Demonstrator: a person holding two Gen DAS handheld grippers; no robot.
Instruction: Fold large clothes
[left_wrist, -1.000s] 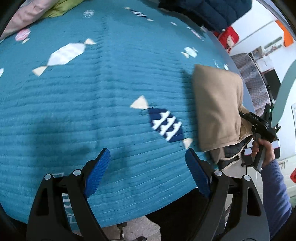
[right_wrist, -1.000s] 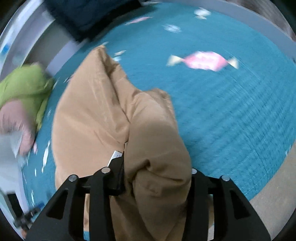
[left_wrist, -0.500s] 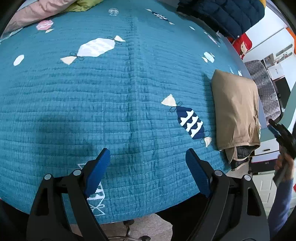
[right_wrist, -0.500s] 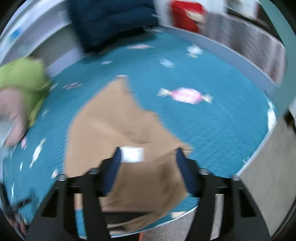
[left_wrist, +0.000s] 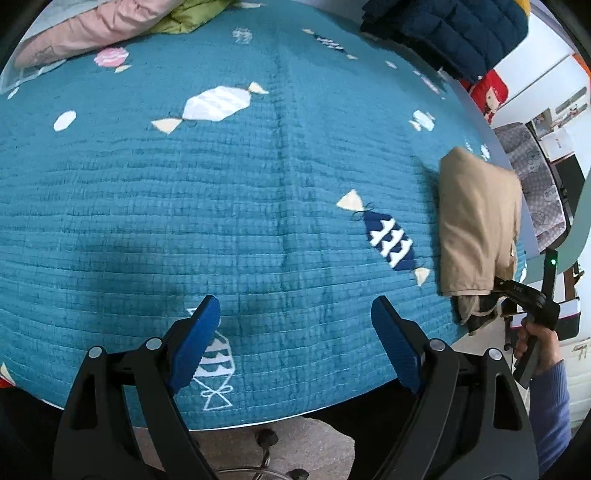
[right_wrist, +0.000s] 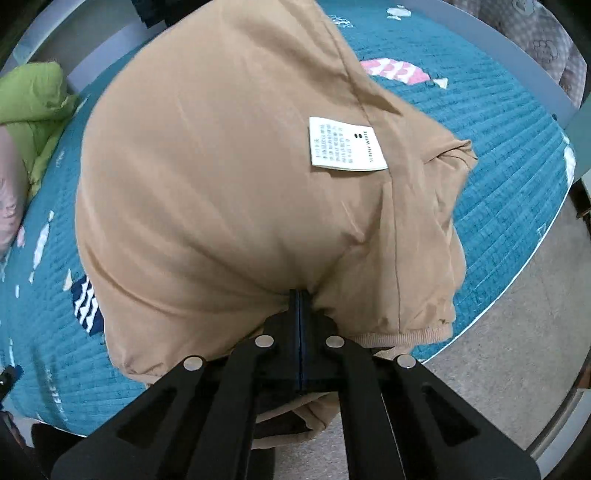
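Teal quilted bedspread (left_wrist: 258, 184) fills our left view; our left gripper (left_wrist: 295, 339) gapes wide, empty. At right frame edge, our right gripper (right_wrist: 300, 306) pinches the tan jacket (right_wrist: 221, 177) tight.

A teal quilt (left_wrist: 258, 192) printed with candy shapes covers the bed. At its far edge lie a pink garment (left_wrist: 85, 33) and a green one (left_wrist: 188, 16) touching it, with a navy puffer jacket (left_wrist: 454, 29) well apart.
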